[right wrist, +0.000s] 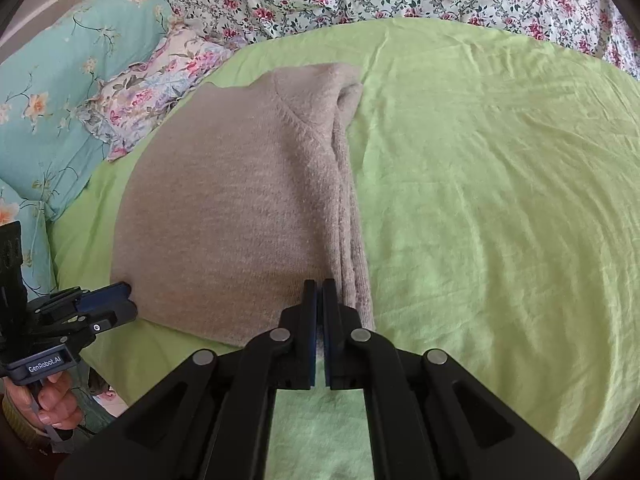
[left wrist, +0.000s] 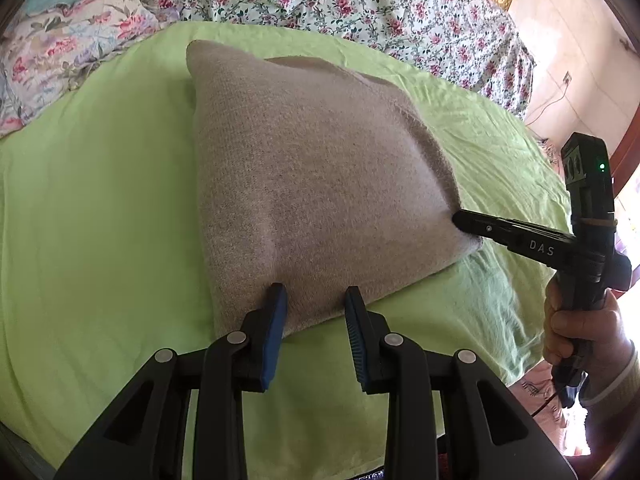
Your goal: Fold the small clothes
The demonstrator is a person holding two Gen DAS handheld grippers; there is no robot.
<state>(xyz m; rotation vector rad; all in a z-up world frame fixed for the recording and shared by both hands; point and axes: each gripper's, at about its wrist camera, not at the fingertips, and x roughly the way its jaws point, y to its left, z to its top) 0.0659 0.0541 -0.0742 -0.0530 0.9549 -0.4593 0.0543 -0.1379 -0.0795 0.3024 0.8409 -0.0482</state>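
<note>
While my right gripper (right wrist: 320, 292) clenches the folded beige sweater's (right wrist: 224, 216) near corner, its long axis runs toward twelve o'clock; my left gripper (left wrist: 316, 300) straddles its hem, released.

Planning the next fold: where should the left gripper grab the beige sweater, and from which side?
Take the beige knit sweater at its near hem corner, coming in low from the near edge of the green sheet. The left gripper already straddles that edge with jaws apart. The right gripper is shut at the other corner, where the stacked layers show.
</note>
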